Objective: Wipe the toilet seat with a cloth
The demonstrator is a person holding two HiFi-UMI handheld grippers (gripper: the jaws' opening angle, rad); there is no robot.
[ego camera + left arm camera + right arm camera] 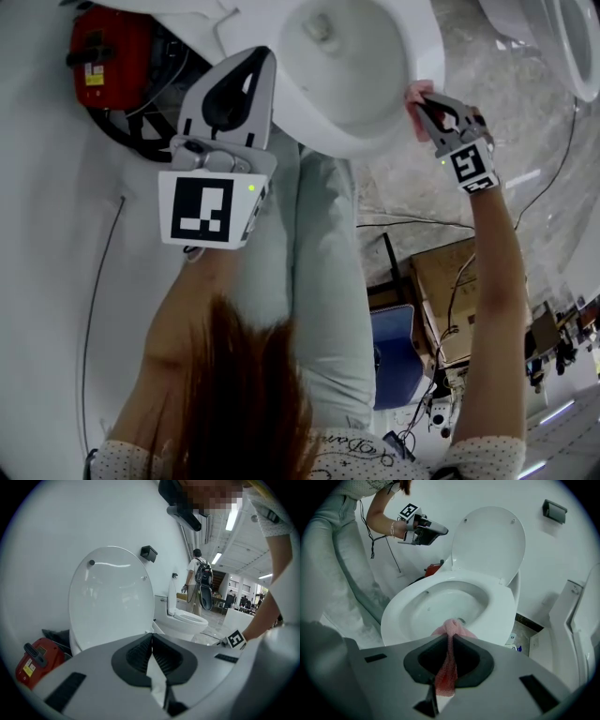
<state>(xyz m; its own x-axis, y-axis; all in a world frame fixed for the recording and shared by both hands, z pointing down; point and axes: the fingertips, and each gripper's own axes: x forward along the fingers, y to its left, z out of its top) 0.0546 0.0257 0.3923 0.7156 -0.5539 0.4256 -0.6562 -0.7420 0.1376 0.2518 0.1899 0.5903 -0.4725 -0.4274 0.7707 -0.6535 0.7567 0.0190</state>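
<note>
- The lid [487,541] stands upright against the white wall. The toilet seat [507,613] lies down over the bowl [440,599].
- I see nothing lying in the bowl, only the outlet at its bottom.
- The left hand-held gripper [152,638] is held up beside the lid, well apart from the seat. Its jaws are together and, as far as I can see, hold nothing.
- The right hand-held gripper [450,638] is down at the seat's front edge, its jaws clamped on a pink cloth [451,626].
- A bunched wad of the cloth pokes out past the jaw tips, at or just over the seat's front edge. I cannot say for sure that it touches. The rest of the cloth trails back between the jaws.
- The step in hand looks like the wipe itself, at or near its start. To do it well, I would:
  - keep the right jaws tight so the cloth cannot slip;
  - lay the wad flat on top of the seat, so that cloth and not hard jaw tips meets the plastic;
  - follow the ring from the front edge round toward the hinge;
  - keep the cloth from dipping inside the bowl.
- A red object [108,56] with a yellow label sits on the floor by the base, clear of the wiping path.
</note>
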